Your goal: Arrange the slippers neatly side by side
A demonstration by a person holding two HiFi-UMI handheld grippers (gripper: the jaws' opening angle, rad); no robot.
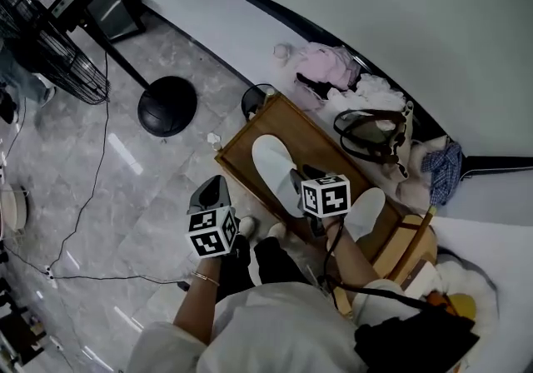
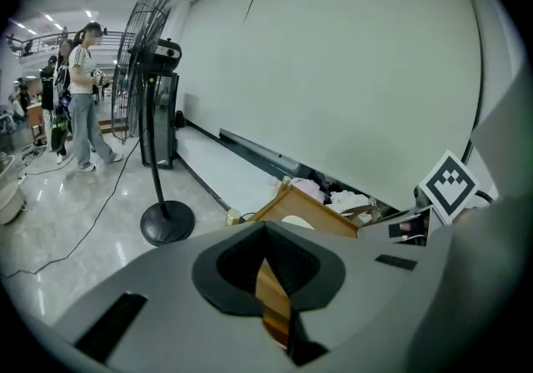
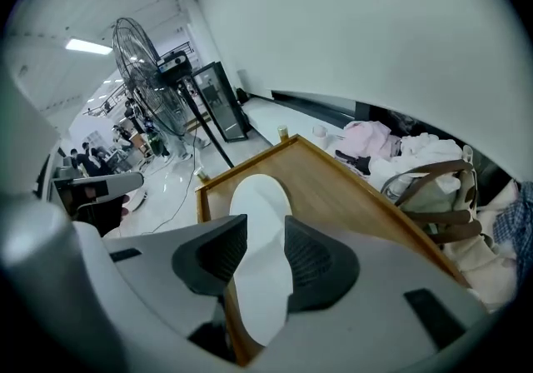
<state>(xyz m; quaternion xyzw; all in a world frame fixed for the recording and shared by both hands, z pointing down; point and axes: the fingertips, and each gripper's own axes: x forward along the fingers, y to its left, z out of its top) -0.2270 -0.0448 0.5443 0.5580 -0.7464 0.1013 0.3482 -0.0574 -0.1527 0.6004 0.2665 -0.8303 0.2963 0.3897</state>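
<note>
One white slipper [image 1: 273,165] lies lengthwise on the wooden tray [image 1: 250,134]. My right gripper [image 1: 303,178] is at the slipper's near end. In the right gripper view the white slipper [image 3: 260,234] fills the gap between the dark ribbed pads [image 3: 316,259], which close on its sides. The second white slipper [image 1: 367,211] rests just right of that gripper, off the first one's line. My left gripper [image 1: 211,195] hangs over the floor left of the tray. Its jaws meet with nothing in them, and only a strip of wood shows through the slit.
A standing fan [image 1: 166,105] has its round base on the marble floor left of the tray, with a cable trailing from it. Clothes [image 1: 333,67] and a brown-handled bag [image 1: 375,131] are piled along the white wall behind the tray. A person [image 2: 83,96] stands far off.
</note>
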